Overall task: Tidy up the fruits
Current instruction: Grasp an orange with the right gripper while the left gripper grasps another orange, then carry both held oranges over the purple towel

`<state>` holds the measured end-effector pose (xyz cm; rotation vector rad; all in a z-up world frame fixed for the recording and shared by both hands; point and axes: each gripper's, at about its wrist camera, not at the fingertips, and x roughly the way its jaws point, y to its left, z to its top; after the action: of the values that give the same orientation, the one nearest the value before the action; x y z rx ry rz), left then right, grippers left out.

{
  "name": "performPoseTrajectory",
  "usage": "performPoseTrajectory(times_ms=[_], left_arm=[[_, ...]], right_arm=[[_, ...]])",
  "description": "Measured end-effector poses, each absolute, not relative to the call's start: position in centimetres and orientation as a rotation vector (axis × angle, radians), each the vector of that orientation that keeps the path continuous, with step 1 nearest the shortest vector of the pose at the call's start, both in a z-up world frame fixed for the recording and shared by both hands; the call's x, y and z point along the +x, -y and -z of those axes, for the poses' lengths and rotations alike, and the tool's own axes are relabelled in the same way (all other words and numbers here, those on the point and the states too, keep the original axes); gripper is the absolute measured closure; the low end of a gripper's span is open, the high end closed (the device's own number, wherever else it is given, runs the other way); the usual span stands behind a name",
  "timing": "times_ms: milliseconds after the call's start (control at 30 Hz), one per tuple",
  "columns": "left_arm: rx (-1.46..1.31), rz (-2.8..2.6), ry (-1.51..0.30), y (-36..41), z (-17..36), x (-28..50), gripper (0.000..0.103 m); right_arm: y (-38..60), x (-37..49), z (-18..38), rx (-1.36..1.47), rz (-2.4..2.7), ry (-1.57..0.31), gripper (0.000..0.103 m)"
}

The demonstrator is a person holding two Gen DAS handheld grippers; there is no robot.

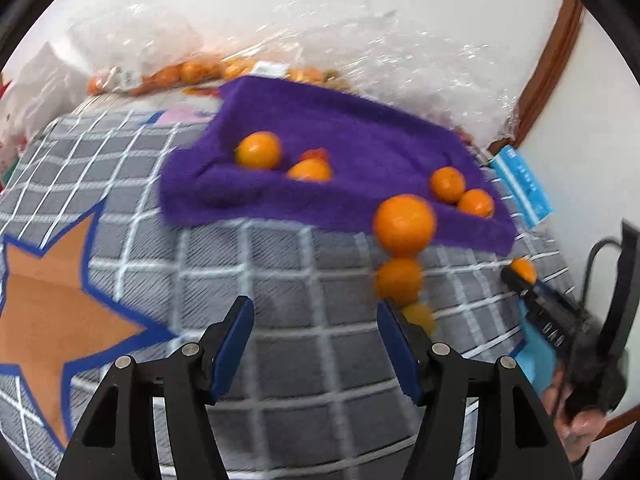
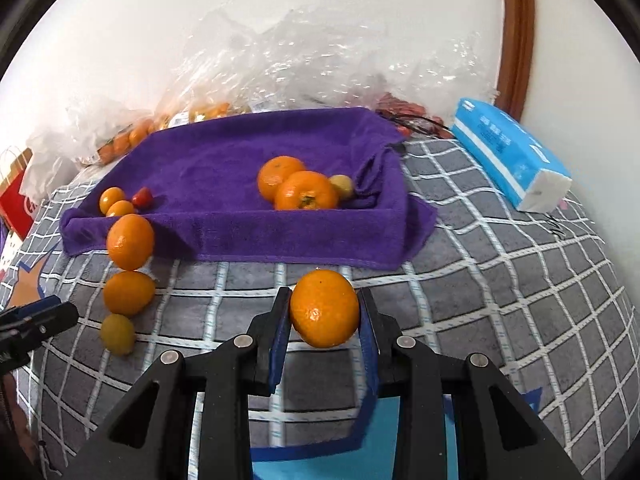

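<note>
A purple towel tray (image 2: 240, 160) lies on the grey checked cloth. My right gripper (image 2: 324, 314) hovers in front of it, shut on an orange (image 2: 324, 308). In the tray, two oranges (image 2: 306, 194) and a small yellow fruit (image 2: 342, 186) sit right of centre. Two small oranges (image 2: 112, 200) and a red tomato (image 2: 142, 197) lie in its left corner. Outside the tray's left front, three fruits line up: a big orange (image 2: 130, 242), another orange (image 2: 129, 293) and a small yellowish fruit (image 2: 117, 334). My left gripper (image 1: 316, 320) is open and empty, just left of that row (image 1: 400, 280).
A blue tissue pack (image 2: 512, 156) lies right of the tray. Clear plastic bags holding more oranges (image 2: 132, 136) pile up behind it against the white wall. A red paper bag (image 2: 16, 196) stands at far left. An orange star (image 1: 52, 300) marks the cloth.
</note>
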<state>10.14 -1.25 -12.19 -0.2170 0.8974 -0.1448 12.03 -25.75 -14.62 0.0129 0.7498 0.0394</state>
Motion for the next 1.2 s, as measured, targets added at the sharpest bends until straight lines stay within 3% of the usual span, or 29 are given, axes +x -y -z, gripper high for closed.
performPoseTrajectory(times_ms=[433, 533, 633, 1200], left_arm=[[-0.204, 0.160, -0.885, 6.4, 11.9, 15.0, 0.043], [-0.190, 0.148, -0.902, 6.9, 12.2, 15.7, 0.049], [-0.176, 0.153, -0.926, 7.2, 12.7, 16.1, 0.064], [-0.199, 0.086, -0.905, 1.0, 11.3, 11.6, 0.064]], right_arm=[[27.6, 11.5, 14.5, 0.046, -0.033, -0.742, 0.071], [27.6, 11.5, 14.5, 0.053, -0.030, -0.747, 0.071], [27.6, 11.4, 14.6, 0.054, -0.031, -0.752, 0.071], [27.2, 10.4, 14.0, 0.058, -0.036, -0.725, 0.071]])
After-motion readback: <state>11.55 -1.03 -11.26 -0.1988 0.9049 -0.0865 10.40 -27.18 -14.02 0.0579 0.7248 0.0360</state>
